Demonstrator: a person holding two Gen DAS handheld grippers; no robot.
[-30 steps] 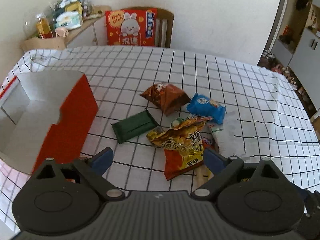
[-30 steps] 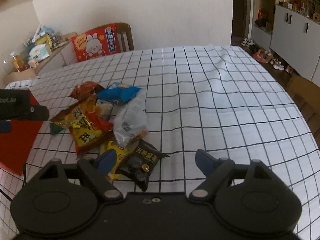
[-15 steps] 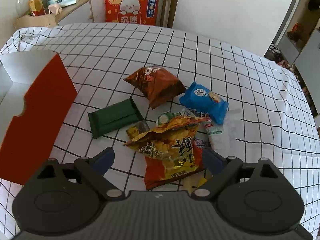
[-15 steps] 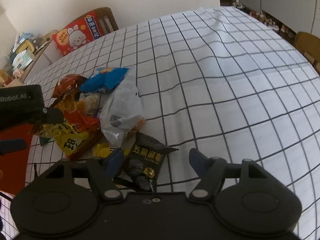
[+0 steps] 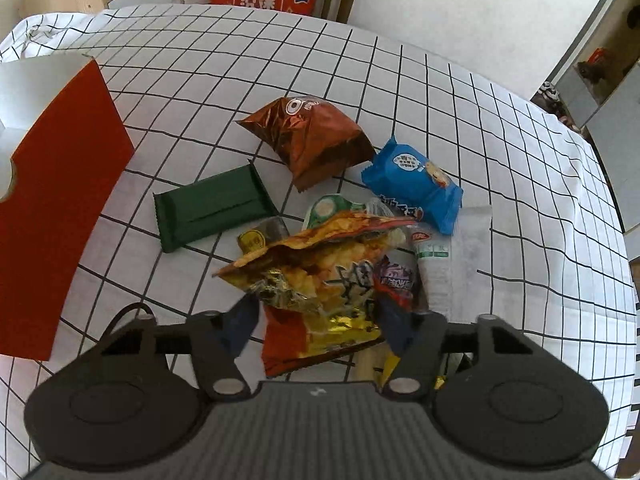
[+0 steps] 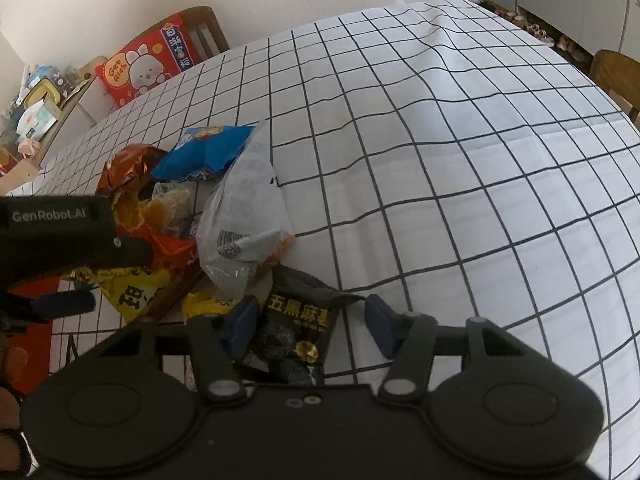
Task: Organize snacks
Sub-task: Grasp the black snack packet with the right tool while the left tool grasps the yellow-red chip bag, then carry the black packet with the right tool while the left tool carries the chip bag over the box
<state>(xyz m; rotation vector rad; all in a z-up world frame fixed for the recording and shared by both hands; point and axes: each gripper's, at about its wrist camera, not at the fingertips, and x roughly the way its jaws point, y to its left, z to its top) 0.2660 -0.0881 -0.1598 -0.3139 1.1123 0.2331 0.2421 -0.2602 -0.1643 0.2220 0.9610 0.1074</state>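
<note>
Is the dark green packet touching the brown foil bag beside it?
Apart. The left wrist view shows the dark green packet lying flat with a strip of checked tablecloth visible between its corner and the brown foil bag.

White tablecloth [image 5: 400, 92] crossed by a thin black grid. Red box [image 5: 60, 208], white inside, at left edge of left wrist view. Mid-frame: dark green packet [image 5: 212, 208], coppery brown bag [image 5: 308, 136], blue packet [image 5: 416, 188] with white label. Lower centre: yellow-orange bag [image 5: 320, 276], red at bottom, black lettering. Right wrist view, lower centre: black packet [image 6: 300, 320], yellow characters; above, clear bag [image 6: 244, 216]. Upper left: red cushion [image 6: 148, 60], white rabbit.
</note>
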